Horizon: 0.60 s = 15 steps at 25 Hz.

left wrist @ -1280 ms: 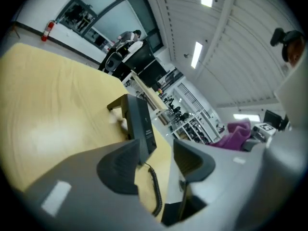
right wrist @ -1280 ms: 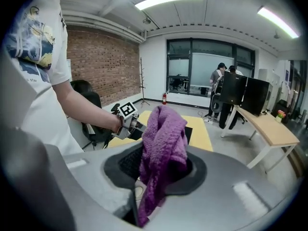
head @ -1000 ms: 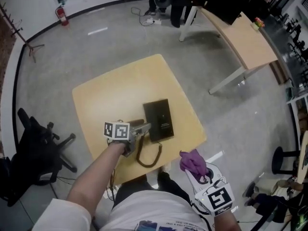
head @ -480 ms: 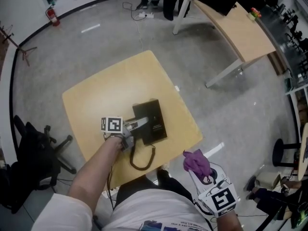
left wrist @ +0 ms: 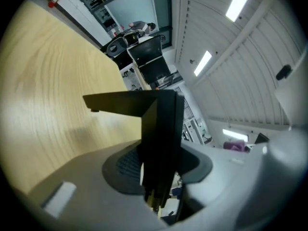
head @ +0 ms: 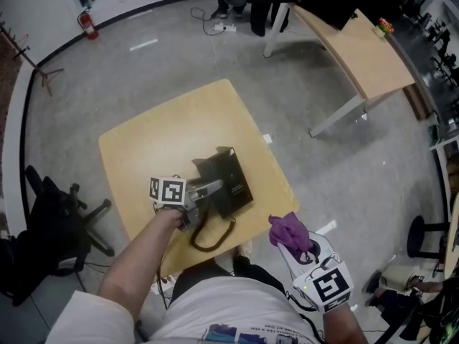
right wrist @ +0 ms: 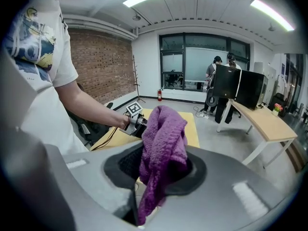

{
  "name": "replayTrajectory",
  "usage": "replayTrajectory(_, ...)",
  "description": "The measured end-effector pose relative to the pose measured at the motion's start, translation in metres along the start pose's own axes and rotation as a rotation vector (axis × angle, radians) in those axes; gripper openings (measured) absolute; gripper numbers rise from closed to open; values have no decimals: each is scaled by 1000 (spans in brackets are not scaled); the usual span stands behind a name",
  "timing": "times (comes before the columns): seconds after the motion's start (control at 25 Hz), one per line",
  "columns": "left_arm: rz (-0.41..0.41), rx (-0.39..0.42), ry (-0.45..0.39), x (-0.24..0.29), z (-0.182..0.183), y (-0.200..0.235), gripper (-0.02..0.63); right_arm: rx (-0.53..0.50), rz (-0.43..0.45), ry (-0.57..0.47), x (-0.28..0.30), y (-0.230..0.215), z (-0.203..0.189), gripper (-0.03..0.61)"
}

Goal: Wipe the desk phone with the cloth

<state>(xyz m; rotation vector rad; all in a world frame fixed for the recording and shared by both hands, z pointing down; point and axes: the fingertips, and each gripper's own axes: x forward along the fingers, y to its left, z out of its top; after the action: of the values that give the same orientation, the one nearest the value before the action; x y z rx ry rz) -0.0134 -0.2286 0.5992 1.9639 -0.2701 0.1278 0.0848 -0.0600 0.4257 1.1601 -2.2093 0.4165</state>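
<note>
The left gripper (head: 214, 188), its jaws having just been closing, clamps one edge of the flat black desk phone (head: 231, 179), tilted over the square pale wooden table (head: 158, 135). The right gripper (head: 295, 251) pinches a crumpled purple fleece cloth (head: 287, 231) off the table's near edge.

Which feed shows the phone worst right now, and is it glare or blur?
Left gripper view: the desk phone is a near-black, soft-edged silhouette, too close. Head view: phone sharp though small, room edges bowed, pale sheen on the table. Right gripper view: cloth crisp.
</note>
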Motion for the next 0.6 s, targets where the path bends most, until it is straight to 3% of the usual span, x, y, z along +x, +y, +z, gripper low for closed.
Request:
replayTrajectory(0.16, 1, 39, -46, -11, 4, -43, 181, -36, 41, -73, 9, -7, 28, 106)
replayTrajectory(0.6, -42, 104, -128, -29, -12, -150, 181, -253, 185, -274, 42, 9, 133, 106)
